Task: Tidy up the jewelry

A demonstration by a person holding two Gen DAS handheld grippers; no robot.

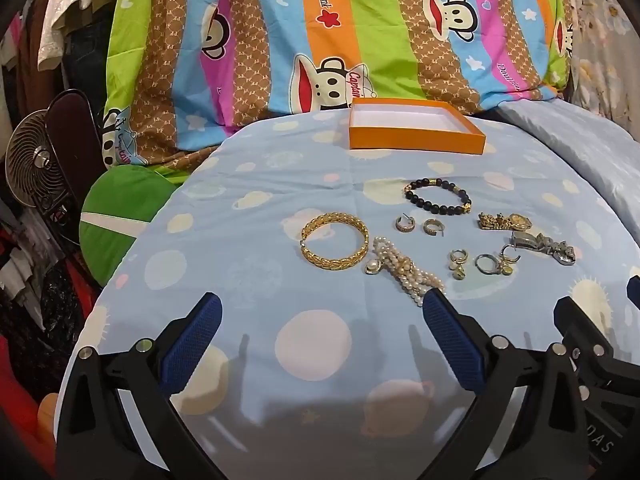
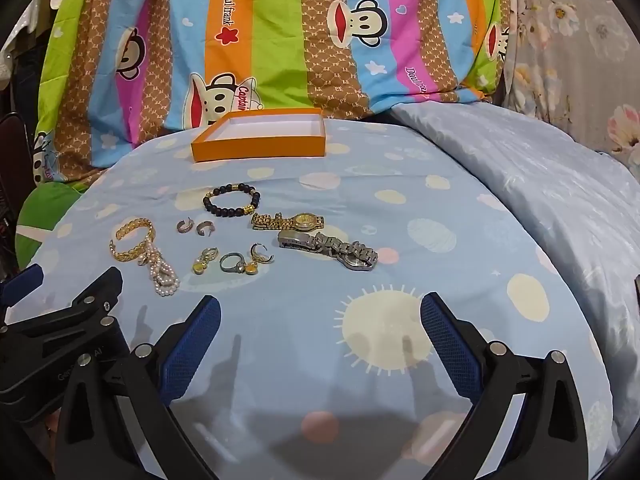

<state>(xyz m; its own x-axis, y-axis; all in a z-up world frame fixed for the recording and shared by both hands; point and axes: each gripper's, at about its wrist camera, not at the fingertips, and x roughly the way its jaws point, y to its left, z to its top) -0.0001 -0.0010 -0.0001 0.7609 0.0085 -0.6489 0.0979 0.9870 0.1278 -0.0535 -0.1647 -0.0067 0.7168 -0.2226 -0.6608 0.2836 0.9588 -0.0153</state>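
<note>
jewelry spread on a pale blue planet-print bed sheet (image 1: 248,264), near a shallow orange cardboard box (image 1: 416,130).
left gripper (image 1: 320,316) and right gripper (image 2: 320,316) hover, jaws apart, empty.

Orange box (image 1: 416,142) with a white inside, gold bangle (image 1: 334,240), black-and-gold bead bracelet (image 1: 437,196), white pearls (image 1: 404,272), gold watch (image 2: 290,221) and silver watch (image 2: 328,250), all on a pale blue sheet (image 1: 260,208) with cream planets; rainbow-striped monkey duvet (image 1: 320,32).
</note>
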